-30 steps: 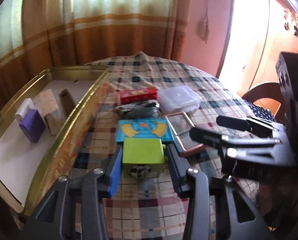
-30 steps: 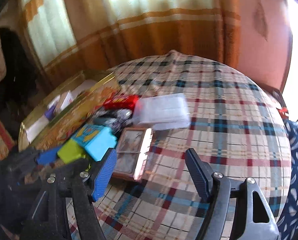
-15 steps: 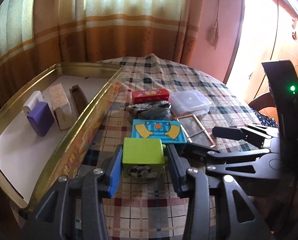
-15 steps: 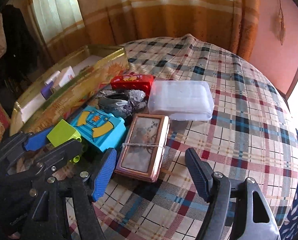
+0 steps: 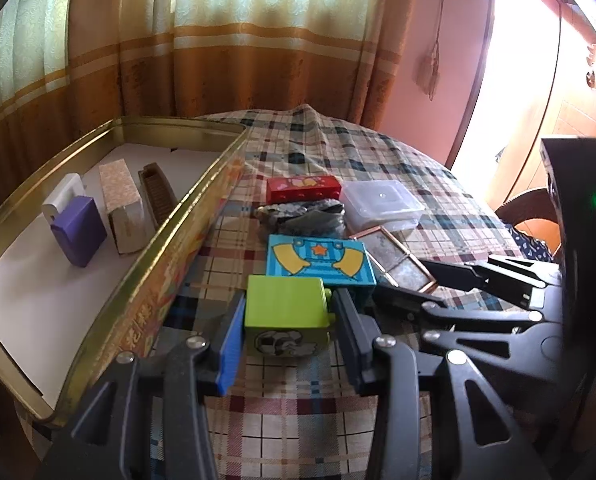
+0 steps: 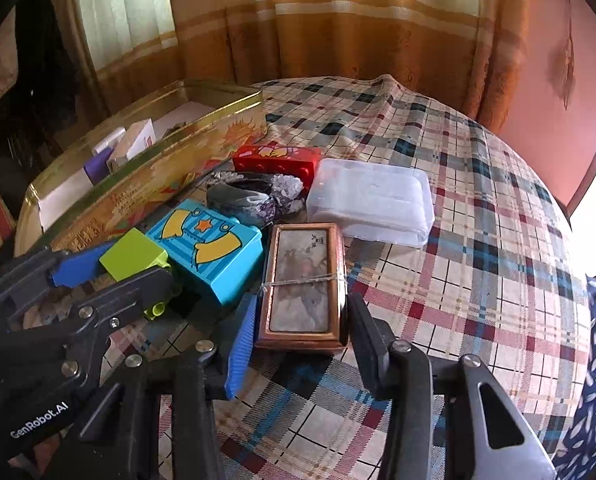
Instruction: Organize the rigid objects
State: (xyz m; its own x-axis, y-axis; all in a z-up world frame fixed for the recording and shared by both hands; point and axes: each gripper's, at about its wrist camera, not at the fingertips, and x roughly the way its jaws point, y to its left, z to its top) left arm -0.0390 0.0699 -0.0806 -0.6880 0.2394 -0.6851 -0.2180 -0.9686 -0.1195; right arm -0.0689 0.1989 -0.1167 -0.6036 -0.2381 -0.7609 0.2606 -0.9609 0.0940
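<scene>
My left gripper is shut on a lime green toy block, which also shows in the right wrist view, just off the checked cloth. My right gripper has closed in around a copper-framed picture box, its fingers against both long sides; the box still rests on the cloth. A gold tin tray on the left holds a purple box, a white box, a patterned box and a dark brown piece.
On the cloth lie a blue toy block, a red block, a grey glittery shoe and a clear plastic case. The tray wall stands close on the left. A wicker chair sits at the right edge.
My right gripper moved forward and narrowed its fingers onto the picture box. My left gripper kept hold of the green block and rose slightly.
</scene>
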